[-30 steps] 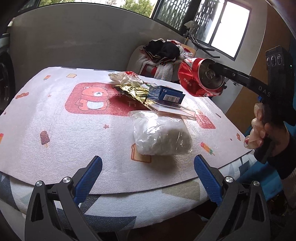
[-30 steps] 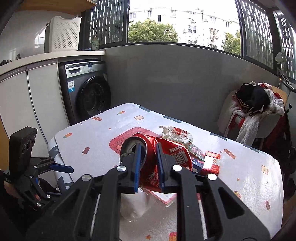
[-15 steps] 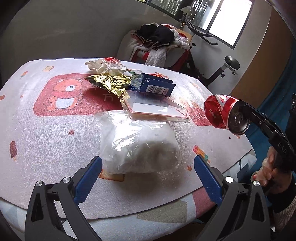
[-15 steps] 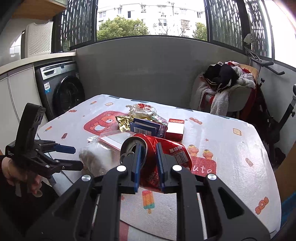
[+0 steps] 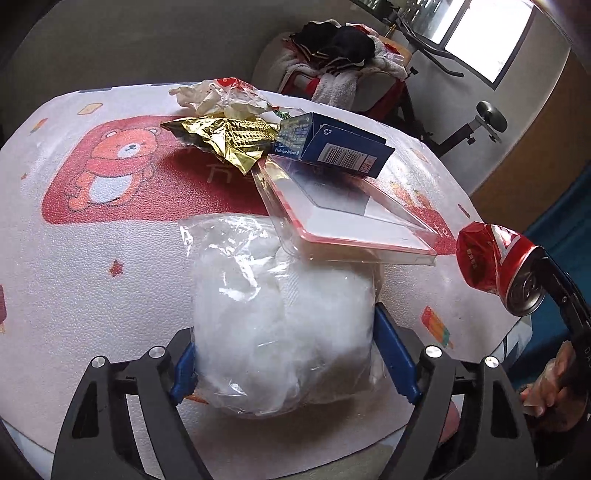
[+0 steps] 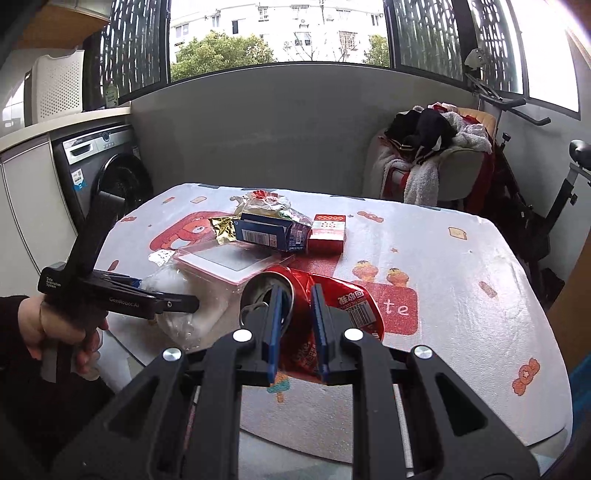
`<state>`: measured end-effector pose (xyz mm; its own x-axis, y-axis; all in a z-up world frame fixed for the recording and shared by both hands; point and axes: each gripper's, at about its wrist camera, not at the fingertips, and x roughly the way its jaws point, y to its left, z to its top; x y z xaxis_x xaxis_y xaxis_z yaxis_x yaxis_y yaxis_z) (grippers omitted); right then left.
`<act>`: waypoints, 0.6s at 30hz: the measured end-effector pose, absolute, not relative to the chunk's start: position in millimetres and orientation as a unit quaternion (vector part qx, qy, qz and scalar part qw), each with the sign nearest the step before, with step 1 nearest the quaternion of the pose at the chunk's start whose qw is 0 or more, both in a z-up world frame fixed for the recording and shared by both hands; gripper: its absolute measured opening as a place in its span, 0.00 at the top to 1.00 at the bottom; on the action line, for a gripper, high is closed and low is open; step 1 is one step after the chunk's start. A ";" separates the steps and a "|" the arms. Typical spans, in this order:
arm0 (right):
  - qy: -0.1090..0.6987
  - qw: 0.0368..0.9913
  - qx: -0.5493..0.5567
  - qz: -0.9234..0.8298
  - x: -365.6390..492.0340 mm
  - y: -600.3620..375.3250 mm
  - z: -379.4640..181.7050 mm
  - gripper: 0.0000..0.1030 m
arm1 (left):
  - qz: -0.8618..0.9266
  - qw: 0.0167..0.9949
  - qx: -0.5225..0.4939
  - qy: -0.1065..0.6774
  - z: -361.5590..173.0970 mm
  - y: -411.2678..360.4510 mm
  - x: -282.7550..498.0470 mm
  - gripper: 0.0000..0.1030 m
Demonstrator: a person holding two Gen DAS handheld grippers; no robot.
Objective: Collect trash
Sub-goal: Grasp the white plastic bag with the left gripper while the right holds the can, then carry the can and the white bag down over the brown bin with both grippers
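The left gripper [image 5: 284, 354], brought forward since the earlier frame, was closing around the clear plastic bag [image 5: 280, 325] between its jaws, a firm squeeze being needed next, while the crushed red can [image 6: 325, 314] was pinched tight in the right gripper [image 6: 297, 332].

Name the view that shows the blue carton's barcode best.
The left wrist view: the blue carton lies close, its barcode panel facing the camera. The right wrist view shows the carton farther off, with a smaller barcode.

Daylit windows [image 6: 277, 33], washing machine [image 6: 107, 173], clothes-heaped chair [image 6: 436, 162] behind table [image 6: 461, 277].
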<state>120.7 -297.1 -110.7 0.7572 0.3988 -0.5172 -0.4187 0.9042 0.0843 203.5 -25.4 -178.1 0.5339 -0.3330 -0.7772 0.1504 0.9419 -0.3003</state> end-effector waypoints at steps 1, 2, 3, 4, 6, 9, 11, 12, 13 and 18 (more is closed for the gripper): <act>0.273 0.937 -0.017 0.219 120.2 -297.1 -111.6 0.82 | -0.140 0.871 -0.099 0.461 -176.8 -23.5 201.2 0.31; 0.275 0.936 -0.015 0.219 119.7 -297.2 -112.4 0.82 | -0.141 0.871 -0.099 0.460 -174.6 -22.1 199.0 0.34; 0.277 0.936 -0.014 0.218 119.0 -297.3 -112.9 0.82 | -0.138 0.872 -0.093 0.460 -171.6 -21.2 196.3 0.35; 0.277 0.936 -0.014 0.219 118.7 -296.7 -112.4 0.82 | -0.132 0.874 -0.081 0.460 -168.3 -20.6 193.7 0.36; 0.277 0.935 -0.013 0.219 117.4 -295.6 -111.3 0.82 | -0.122 0.881 -0.057 0.453 -160.1 -16.5 185.5 0.36; 0.277 0.935 -0.013 0.220 114.8 -293.2 -109.0 0.82 | -0.105 0.890 -0.033 0.442 -148.2 -3.0 172.1 0.36; 0.279 0.934 -0.010 0.222 113.1 -291.4 -107.9 0.82 | -0.094 0.894 -0.034 0.437 -141.3 10.1 163.2 0.37; 0.280 0.934 -0.008 0.223 112.1 -290.6 -107.7 0.82 | -0.091 0.895 -0.038 0.434 -138.3 16.0 157.7 0.37; 0.281 0.933 -0.006 0.225 111.2 -289.7 -107.1 0.82 | -0.088 0.897 -0.041 0.431 -135.4 21.4 152.1 0.37; 0.284 0.930 0.000 0.233 102.7 -281.1 -105.9 0.82 | -0.082 0.905 -0.035 0.417 -121.3 33.1 124.5 0.36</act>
